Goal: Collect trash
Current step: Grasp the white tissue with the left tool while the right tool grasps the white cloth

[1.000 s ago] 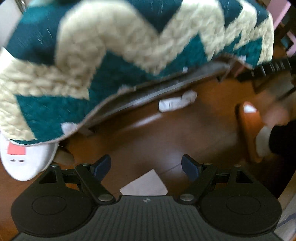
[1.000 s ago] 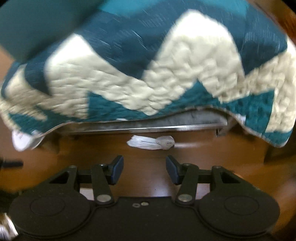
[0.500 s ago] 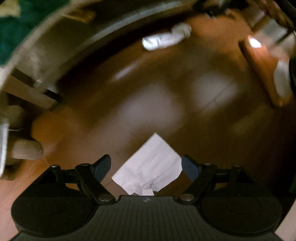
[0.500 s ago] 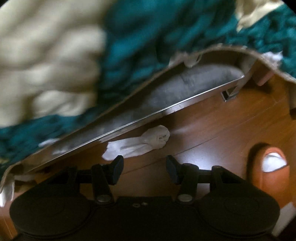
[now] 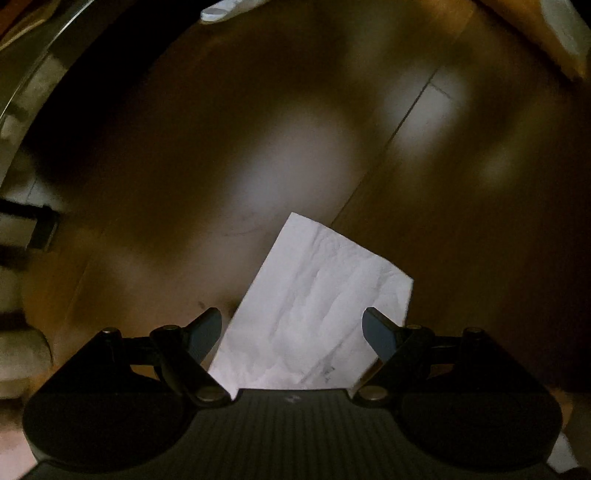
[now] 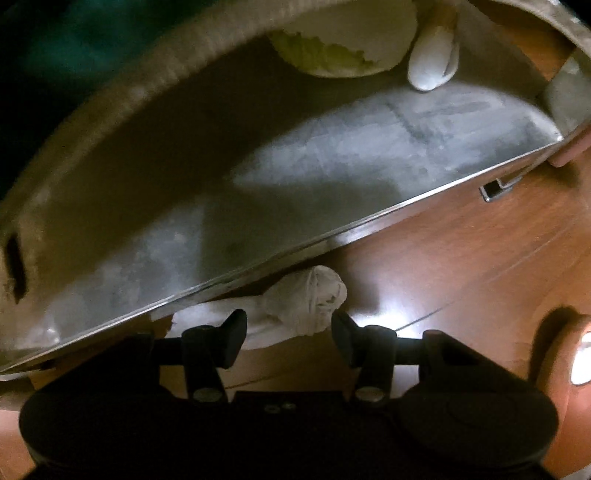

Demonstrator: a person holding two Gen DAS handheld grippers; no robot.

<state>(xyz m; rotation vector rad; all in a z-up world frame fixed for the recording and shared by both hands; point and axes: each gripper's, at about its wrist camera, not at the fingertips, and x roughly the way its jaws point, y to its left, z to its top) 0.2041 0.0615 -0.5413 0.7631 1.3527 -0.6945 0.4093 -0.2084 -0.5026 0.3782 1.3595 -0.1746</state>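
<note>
A flat, creased white sheet of paper [image 5: 314, 314] lies on the dark wooden floor [image 5: 258, 147]. My left gripper [image 5: 291, 325] is open, low over the floor, with the near part of the sheet between its fingers. A crumpled white tissue [image 6: 295, 306] lies on the floor at the metal edge of a bed frame [image 6: 332, 232]. My right gripper [image 6: 290, 328] is open with the tissue between its fingertips. The same tissue shows at the top edge of the left wrist view [image 5: 221, 9].
The bed frame's grey underside [image 6: 332, 147] and a teal and cream blanket [image 6: 55, 44] hang over the floor in the right wrist view. A wooden chair leg [image 6: 569, 354] stands at the right. The frame rail [image 5: 22, 85] runs along the left.
Both grippers have dropped toward the floor and moved forward. The paper now lies between the left fingers and the tissue between the right fingers. The blanket has left the left wrist view.
</note>
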